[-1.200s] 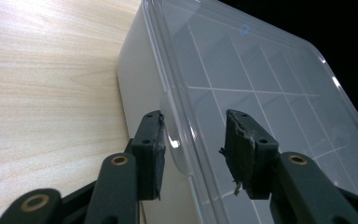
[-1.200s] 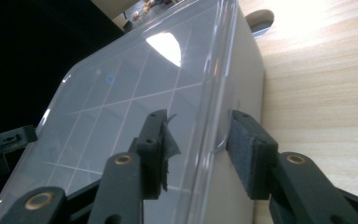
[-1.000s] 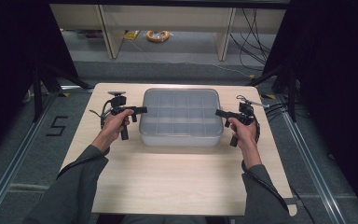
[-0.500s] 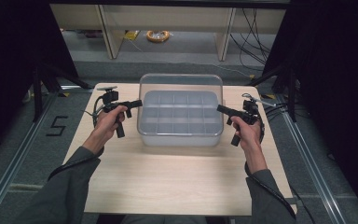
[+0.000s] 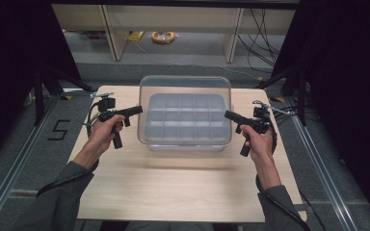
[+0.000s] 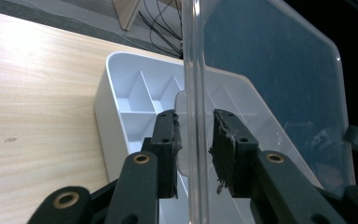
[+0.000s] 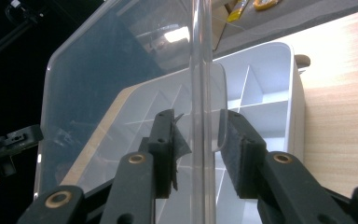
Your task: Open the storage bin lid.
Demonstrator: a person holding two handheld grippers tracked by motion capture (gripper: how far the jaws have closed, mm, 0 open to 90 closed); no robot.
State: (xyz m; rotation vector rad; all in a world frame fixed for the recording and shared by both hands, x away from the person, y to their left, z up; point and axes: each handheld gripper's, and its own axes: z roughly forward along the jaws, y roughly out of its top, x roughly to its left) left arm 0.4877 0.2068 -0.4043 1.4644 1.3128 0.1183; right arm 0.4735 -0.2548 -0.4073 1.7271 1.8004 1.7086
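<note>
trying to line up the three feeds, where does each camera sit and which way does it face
High view: above the person's side of the table, looking forward and down; both forearms, hands, left tongs and right tongs show.
Left gripper view: rides the left tongs, looking along its jaws at the clear lid and the tray below.
Right gripper view: rides the right tongs, looking along its jaws across the lid.
Shared: all show lid and tray; each tongs is shut on a lid edge.

Bright overhead light on the table, dark surroundings, glare on the clear lid.
</note>
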